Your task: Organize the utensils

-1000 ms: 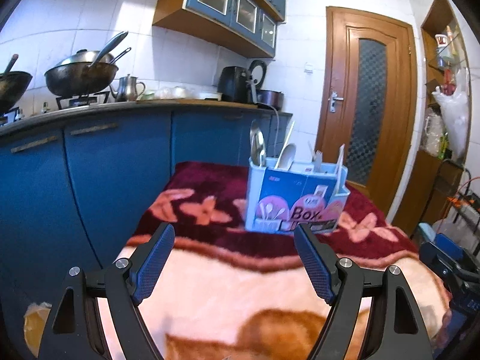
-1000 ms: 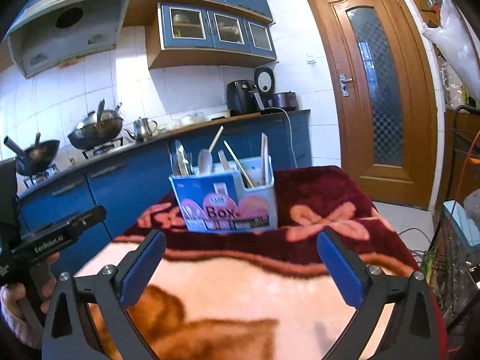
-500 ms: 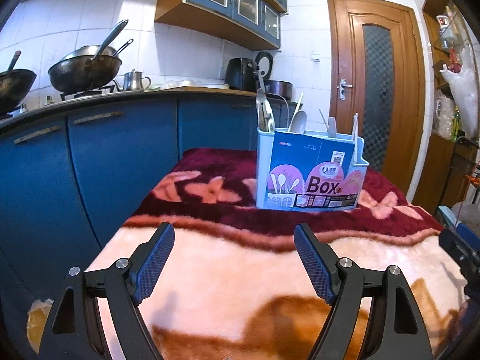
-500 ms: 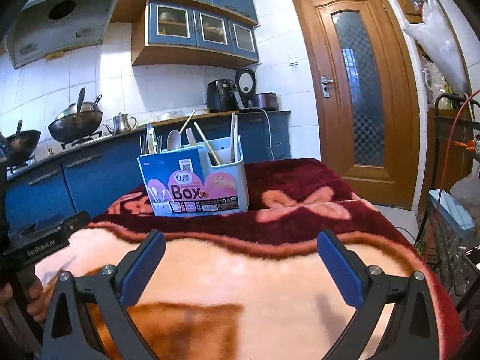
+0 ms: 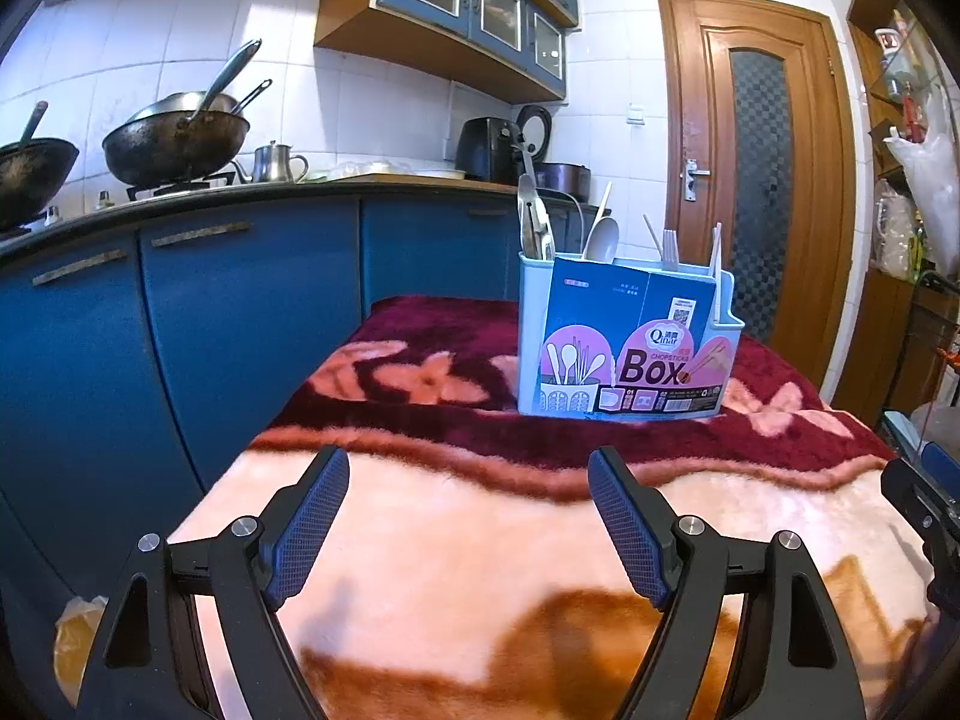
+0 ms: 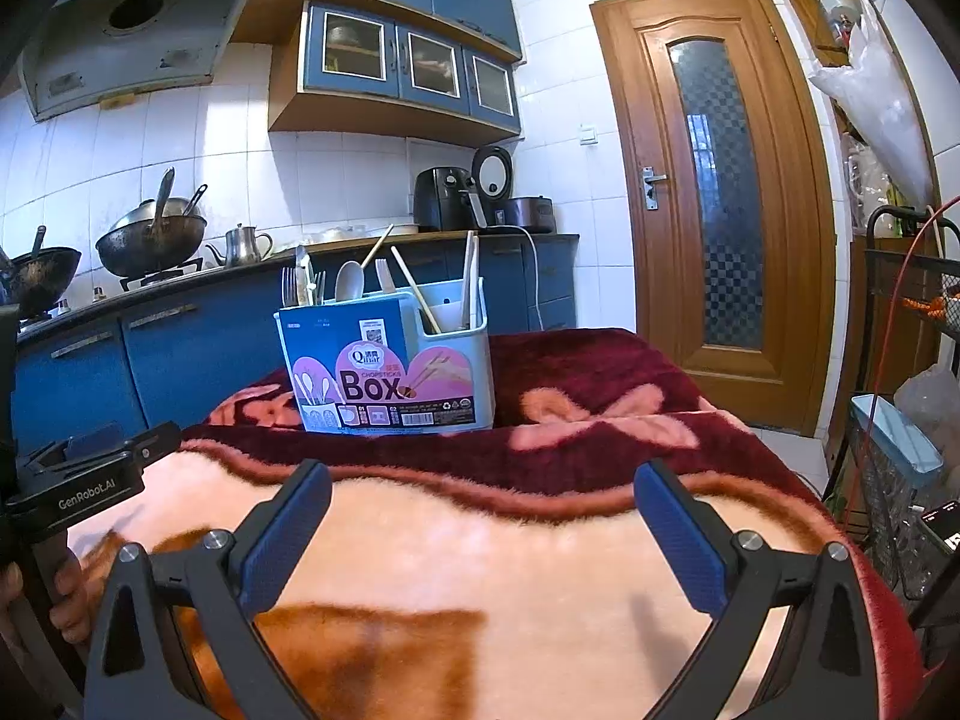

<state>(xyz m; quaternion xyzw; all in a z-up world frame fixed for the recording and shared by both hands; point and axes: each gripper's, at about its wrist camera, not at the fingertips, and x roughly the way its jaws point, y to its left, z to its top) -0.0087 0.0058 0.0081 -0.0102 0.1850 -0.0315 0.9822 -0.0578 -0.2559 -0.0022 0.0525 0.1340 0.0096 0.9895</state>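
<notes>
A pale blue utensil box with a "Box" label stands upright on the far part of a fleecy blanket. It holds metal spoons, a white spoon and chopsticks. It shows in the right wrist view too, with chopsticks in its right compartment. My left gripper is open and empty, well short of the box. My right gripper is open and empty, also short of it. The left gripper's body shows at the right view's left edge.
Blue kitchen cabinets run along the left and behind the blanket. Woks and a kettle sit on the counter. A wooden door stands at the back right. A wire rack is at the right.
Both views have tilted lower and level, and the box now sits higher and more centred. Both grippers stay open and empty.
</notes>
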